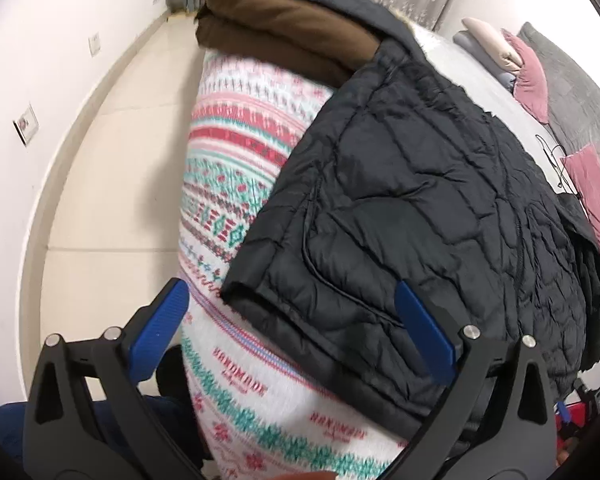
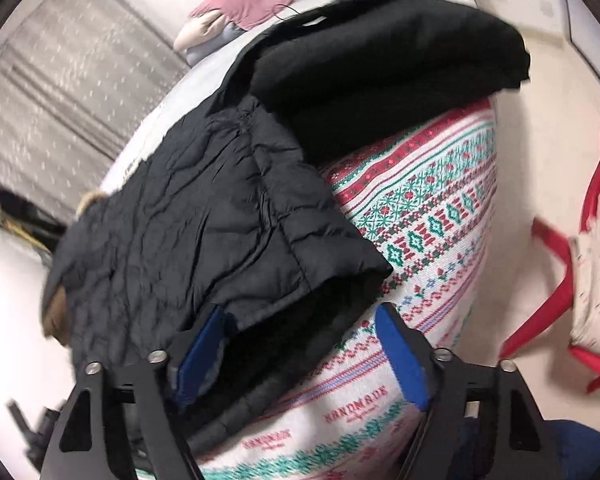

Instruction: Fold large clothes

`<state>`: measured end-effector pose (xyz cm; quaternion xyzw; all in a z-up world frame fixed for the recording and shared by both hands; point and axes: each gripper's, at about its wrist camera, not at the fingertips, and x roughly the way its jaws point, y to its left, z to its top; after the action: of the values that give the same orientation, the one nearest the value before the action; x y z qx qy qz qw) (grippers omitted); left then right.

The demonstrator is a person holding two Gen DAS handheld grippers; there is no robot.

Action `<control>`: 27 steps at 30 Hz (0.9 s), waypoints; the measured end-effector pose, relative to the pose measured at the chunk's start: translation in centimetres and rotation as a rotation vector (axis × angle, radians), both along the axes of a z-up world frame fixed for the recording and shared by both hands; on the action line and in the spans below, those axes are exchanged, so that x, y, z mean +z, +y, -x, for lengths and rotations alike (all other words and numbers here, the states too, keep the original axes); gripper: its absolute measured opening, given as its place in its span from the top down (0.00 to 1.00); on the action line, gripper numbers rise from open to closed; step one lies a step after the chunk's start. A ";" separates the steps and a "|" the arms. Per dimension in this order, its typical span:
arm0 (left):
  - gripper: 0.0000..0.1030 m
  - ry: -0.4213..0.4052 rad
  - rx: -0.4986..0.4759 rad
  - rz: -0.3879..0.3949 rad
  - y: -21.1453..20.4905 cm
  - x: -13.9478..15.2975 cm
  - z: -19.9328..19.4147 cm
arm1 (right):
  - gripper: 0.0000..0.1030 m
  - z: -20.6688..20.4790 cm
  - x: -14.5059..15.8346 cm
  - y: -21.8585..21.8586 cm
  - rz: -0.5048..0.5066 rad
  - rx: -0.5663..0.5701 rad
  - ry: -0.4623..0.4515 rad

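Looking barely started: the dark puffer jacket (image 1: pixel 420 184) lies spread, unfolded, on the patterned blanket (image 1: pixel 236 184) (folded piles sit beyond), with left gripper (image 1: pixel 292 320) and right gripper (image 2: pixel 300 340) both spread wide at its near hem corners, nothing clamped yet.

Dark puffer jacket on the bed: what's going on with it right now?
A person with a gripper in each hand is folding the dark quilted jacket on the patterned blanket. The left gripper and right gripper are both open at the jacket's near hem, one at each corner. Nothing is gripped yet.
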<state>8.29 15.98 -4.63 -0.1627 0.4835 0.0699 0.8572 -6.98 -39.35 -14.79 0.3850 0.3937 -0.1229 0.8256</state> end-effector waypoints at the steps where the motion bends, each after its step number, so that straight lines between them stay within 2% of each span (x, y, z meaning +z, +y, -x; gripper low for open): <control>1: 0.11 0.021 0.004 0.027 0.1 -0.8 -0.4 | 0.28 -0.3 -0.6 -0.2 -0.036 -0.005 0.011; 2: 0.15 0.035 0.008 0.047 0.1 -1.5 -0.6 | 0.32 -0.5 -1.0 -0.4 -0.062 -0.011 0.024; 3: 0.24 0.044 0.009 0.063 0.1 -1.9 -0.7 | 0.36 -0.7 -1.5 -0.5 -0.078 -0.015 0.038; 4: 0.27 0.045 0.009 0.067 -0.1 -2.2 -0.6 | 0.45 -1.0 -1.8 -0.6 -0.089 -0.020 0.052; 5: 0.30 0.033 0.007 0.039 -0.4 -2.0 -0.3 | 0.62 -1.1 -1.9 -0.6 -0.091 -0.023 0.052; 6: 0.45 0.015 -0.010 0.005 -0.9 -1.7 -0.1 | 0.72 -1.1 -1.8 -0.6 -0.103 -0.020 0.039; 7: 0.61 0.006 -0.025 -0.017 -1.3 -1.4 0.0 | 0.90 -1.0 -1.8 -0.7 -0.124 -0.015 0.018; 8: 0.71 -0.010 -0.037 -0.037 -1.7 -1.0 0.3 | 0.92 -0.6 -1.6 -0.9 -0.151 -0.022 -0.013; 9: 0.86 -0.017 -0.029 -0.053 -1.7 -0.7 0.4 | 0.93 -0.2 -1.4 -1.1 -0.166 -0.032 -0.044; 10: 0.90 -0.026 -0.023 -0.058 -1.5 -0.5 0.6 | 0.95 0.4 -1.3 -1.2 -0.167 -0.042 -0.065; 14: 0.92 -0.034 -0.031 -0.032 -1.1 -0.2 1.7 | 0.97 2.7 0.5 -1.5 -0.118 -0.082 -0.143; 18: 0.94 -0.063 -0.031 -0.084 -1.1 0.7 2.4 | 0.99 4.2 2.6 -1.2 -0.010 -0.103 -0.182; 21: 0.91 -0.055 -0.030 -0.088 -0.8 0.9 2.4 | 0.99 4.7 3.8 -1.2 0.089 -0.116 -0.181; 24: 0.84 -0.052 -0.022 -0.079 -0.7 1.1 2.4 | 0.96 4.3 5.2 -0.8 0.175 -0.096 -0.180; 27: 0.65 -0.079 -0.024 -0.049 -0.6 2.1 2.7 | 0.95 4.0 5.8 -0.5 0.171 -0.086 -0.210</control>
<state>5.60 15.37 -2.50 -0.1385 0.4494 0.0648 0.8802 -10.98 -39.87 -8.96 0.3404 0.2764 -0.1504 0.8861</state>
